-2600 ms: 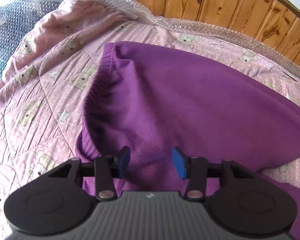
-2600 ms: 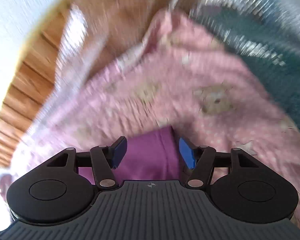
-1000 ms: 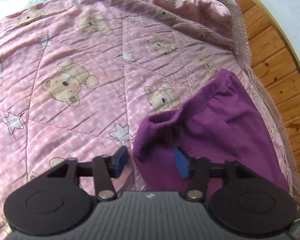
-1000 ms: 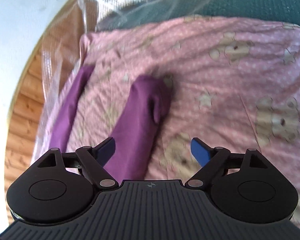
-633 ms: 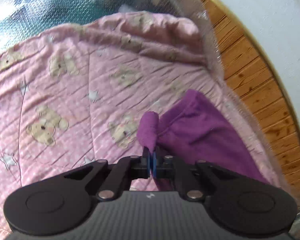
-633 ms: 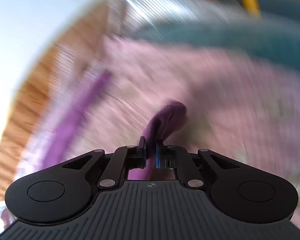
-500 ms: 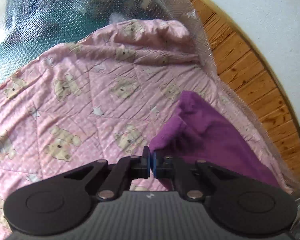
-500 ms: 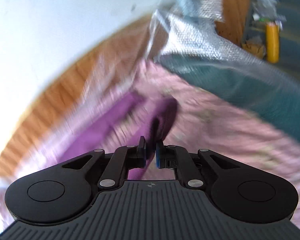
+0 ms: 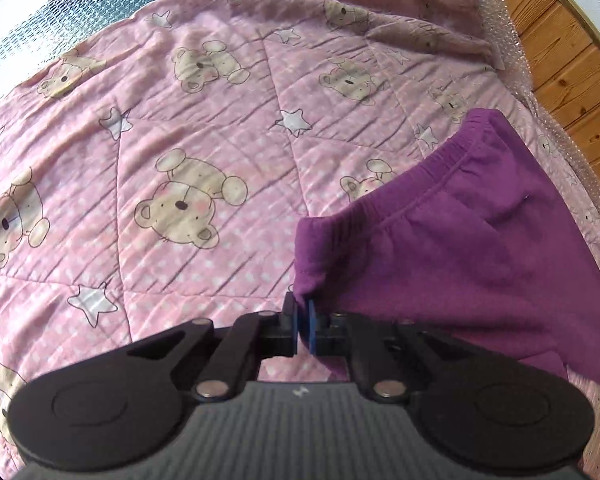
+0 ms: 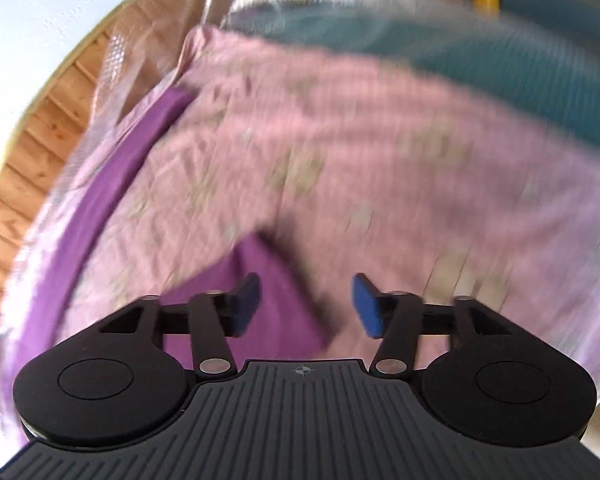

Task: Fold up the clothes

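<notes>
The left gripper is clenched on a corner of the purple trousers, at the end of the gathered elastic waistband; a small fold of cloth is pinched between the blue pads, which are pressed nearly together. From that corner the waistband is seen running up and to the right, and the body of the garment is spread over the right part of the pink bear-print quilt, close to the bubble wrap and the wooden panelling at the quilt's edge.

The right gripper is released, its jaws set wide apart with nothing between them. Below it an end of the purple trousers is observed lying on the quilt, partly under the left finger (the view is motion-blurred, so contact cannot be judged). A second purple strip is recorded along the quilt's left border, well apart from the first.
</notes>
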`<move>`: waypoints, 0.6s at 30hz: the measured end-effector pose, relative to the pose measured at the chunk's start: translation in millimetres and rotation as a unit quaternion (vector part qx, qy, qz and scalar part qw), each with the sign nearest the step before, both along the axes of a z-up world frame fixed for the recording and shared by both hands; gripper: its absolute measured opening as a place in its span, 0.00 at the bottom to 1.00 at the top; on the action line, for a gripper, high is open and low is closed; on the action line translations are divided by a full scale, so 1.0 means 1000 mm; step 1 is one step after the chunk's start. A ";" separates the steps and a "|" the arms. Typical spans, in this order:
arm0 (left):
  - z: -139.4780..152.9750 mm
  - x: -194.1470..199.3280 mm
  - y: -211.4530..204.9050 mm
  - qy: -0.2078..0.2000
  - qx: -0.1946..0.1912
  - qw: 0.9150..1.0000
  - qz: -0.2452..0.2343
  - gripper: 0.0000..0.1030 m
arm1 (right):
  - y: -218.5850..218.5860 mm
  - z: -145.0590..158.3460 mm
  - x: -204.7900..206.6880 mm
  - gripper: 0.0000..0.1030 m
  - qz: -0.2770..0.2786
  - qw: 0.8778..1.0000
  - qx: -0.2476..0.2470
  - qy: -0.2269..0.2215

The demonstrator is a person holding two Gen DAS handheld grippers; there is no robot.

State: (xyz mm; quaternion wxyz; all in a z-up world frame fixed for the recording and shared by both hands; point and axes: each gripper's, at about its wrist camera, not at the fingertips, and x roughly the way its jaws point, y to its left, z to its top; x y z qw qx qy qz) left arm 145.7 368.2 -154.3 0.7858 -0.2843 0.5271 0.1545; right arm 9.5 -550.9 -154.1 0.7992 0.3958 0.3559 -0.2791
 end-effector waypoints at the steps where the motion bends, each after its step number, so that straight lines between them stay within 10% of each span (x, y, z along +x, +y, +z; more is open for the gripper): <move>1: 0.001 0.001 -0.001 0.001 0.003 1.000 0.000 0.05 | 0.005 -0.007 -0.004 0.59 -0.003 1.000 0.013 -0.010; 9: 0.000 0.005 -0.012 0.009 0.022 1.000 -0.002 0.06 | 0.024 -0.021 -0.025 0.61 -0.008 0.996 0.055 -0.069; 10: -0.001 0.004 -0.012 0.008 0.022 1.000 -0.001 0.06 | 0.020 -0.012 -0.024 0.56 -0.005 0.997 0.044 -0.070; 12: 0.003 0.004 -0.011 -0.001 0.022 1.000 0.001 0.04 | 0.014 0.005 -0.021 0.01 0.003 0.997 0.022 -0.072; 18: 0.059 -0.013 -0.001 -0.064 0.001 0.997 -0.034 0.03 | -0.005 0.057 -0.013 0.02 0.027 0.996 -0.045 -0.079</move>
